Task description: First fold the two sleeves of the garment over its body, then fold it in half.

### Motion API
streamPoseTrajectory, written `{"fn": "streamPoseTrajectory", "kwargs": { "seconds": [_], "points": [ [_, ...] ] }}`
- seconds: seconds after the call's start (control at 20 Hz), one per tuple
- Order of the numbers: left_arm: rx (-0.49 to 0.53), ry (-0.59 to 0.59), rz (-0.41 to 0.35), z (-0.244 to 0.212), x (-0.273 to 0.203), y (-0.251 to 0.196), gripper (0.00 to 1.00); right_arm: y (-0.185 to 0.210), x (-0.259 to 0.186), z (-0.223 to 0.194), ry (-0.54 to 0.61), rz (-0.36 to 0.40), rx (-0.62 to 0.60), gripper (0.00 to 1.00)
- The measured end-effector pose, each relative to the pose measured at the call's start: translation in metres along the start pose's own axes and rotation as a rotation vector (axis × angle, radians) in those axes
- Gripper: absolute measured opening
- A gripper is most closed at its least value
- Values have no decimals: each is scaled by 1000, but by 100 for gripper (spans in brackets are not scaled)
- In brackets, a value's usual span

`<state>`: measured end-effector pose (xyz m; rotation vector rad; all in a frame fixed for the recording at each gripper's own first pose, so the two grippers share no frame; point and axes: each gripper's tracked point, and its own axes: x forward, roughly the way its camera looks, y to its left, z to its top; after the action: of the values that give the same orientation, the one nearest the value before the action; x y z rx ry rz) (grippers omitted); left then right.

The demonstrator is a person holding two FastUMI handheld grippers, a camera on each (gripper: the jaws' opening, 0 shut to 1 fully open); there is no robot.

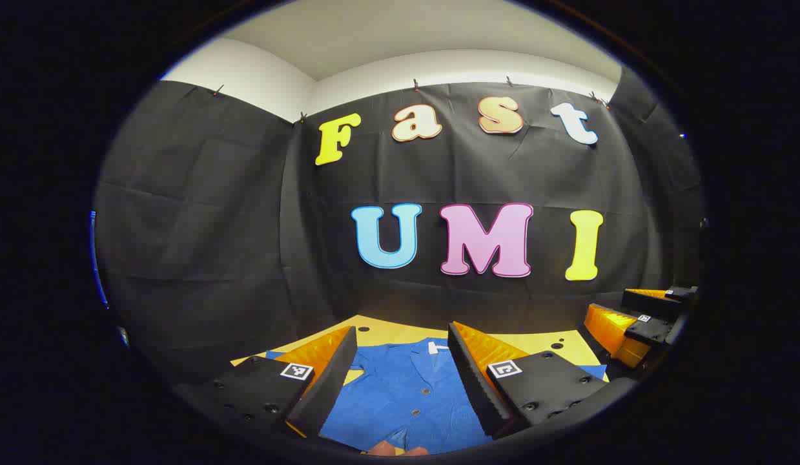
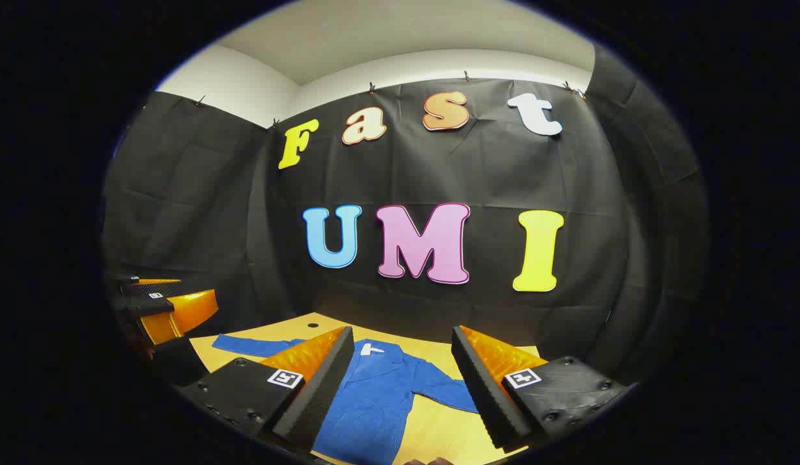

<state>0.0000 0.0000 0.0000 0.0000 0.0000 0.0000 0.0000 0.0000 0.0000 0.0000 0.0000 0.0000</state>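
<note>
1. In the left gripper view we see the left gripper [image 1: 400, 378] at the bottom of the frame, its two fingers wide apart and holding nothing
2. Between these fingers lies the blue shirt [image 1: 406, 397] flat on the yellow table [image 1: 387, 332]; here we look at its button line and collar, and the sleeves are mostly hidden behind the fingers
3. At the right edge of this view the right gripper [image 1: 632, 326] shows from the side, above the table
4. In the right gripper view its fingers stand wide apart at the bottom of the frame [image 2: 400, 381], also with nothing between them
5. This view shows what the other hides: both sleeves are spread out to the sides of the shirt [image 2: 374, 394], one toward the left [image 2: 245, 345], one toward the lower right [image 2: 448, 391]
6. At the left edge of this view the left gripper [image 2: 170, 310] hangs above the table [image 2: 432, 433]
</note>
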Motion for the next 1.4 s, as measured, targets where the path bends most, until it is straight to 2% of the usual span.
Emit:
{"fn": "streamPoseTrajectory", "kwargs": {
  "seconds": [0.1,0.15,0.5,0.75,0.8,0.85,0.9,0.95,1.0,1.25,1.3,1.35,1.4],
  "points": [
    [-1,5,0,-3,1,1,81,-1,-1,-2,3,0,-9,100],
    [1,5,-1,-4,1,2,81,-1,-1,-3,6,0,-13,97],
    [-3,13,-25,-6,20,18,81,2,7,-19,72,-25,-56,97],
    [0,10,-39,-4,40,39,82,20,21,-13,67,-46,-50,97],
    [1,6,-33,-2,42,43,81,24,23,-15,67,-43,-50,93],
    [4,2,-29,-1,44,47,81,28,25,-16,69,-41,-45,97],
    [7,1,-25,-1,46,49,81,30,26,-17,69,-38,-38,93],
    [9,2,-22,-1,47,49,81,31,27,-17,70,-37,-37,97],
    [8,0,-23,-1,48,49,80,31,27,-17,71,-36,-42,97],
    [-17,0,-55,-5,48,34,81,12,23,-24,98,-63,-73,97],
    [-15,8,-73,-7,49,28,81,4,20,-25,94,-82,-77,92],
    [-8,10,-89,-10,51,23,80,-5,18,-28,105,-103,-78,97],
    [3,6,-103,-10,53,18,81,-12,15,-31,115,-124,-78,97]
  ]
}}
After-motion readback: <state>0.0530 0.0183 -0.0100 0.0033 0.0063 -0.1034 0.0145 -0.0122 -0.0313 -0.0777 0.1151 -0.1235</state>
